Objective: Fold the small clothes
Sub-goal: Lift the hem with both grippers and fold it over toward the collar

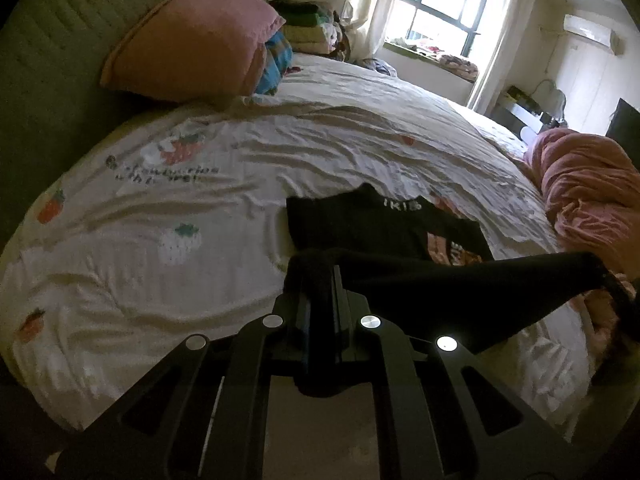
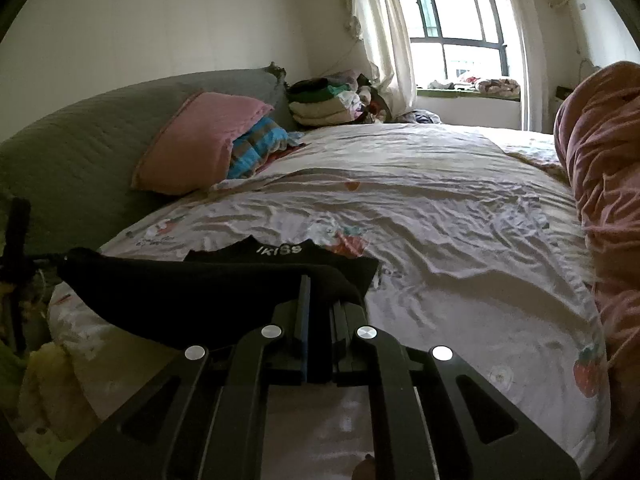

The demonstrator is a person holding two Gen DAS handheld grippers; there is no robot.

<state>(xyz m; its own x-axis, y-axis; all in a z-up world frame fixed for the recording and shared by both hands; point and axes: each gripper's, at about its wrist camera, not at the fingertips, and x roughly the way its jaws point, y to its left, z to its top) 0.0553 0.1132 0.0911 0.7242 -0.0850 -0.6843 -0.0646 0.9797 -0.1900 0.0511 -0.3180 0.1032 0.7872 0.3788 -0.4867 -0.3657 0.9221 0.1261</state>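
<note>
A small black garment point(image 1: 384, 232) with white lettering on its band lies partly on the strawberry-print bed sheet point(image 1: 200, 200). My left gripper point(image 1: 320, 276) is shut on one near corner of it. My right gripper point(image 2: 320, 292) is shut on the other near corner of the black garment point(image 2: 224, 284). The near edge is stretched taut between the two grippers and held just above the sheet point(image 2: 460, 240). The far part with the lettering rests flat on the bed.
A pink pillow point(image 1: 192, 40) and striped blanket lean on the green headboard point(image 1: 44, 92) at the far left. A pink quilt point(image 1: 592, 188) is bunched at the right. Folded clothes point(image 2: 324, 100) are stacked by the window. The left gripper's body point(image 2: 16, 264) shows at the right wrist view's left edge.
</note>
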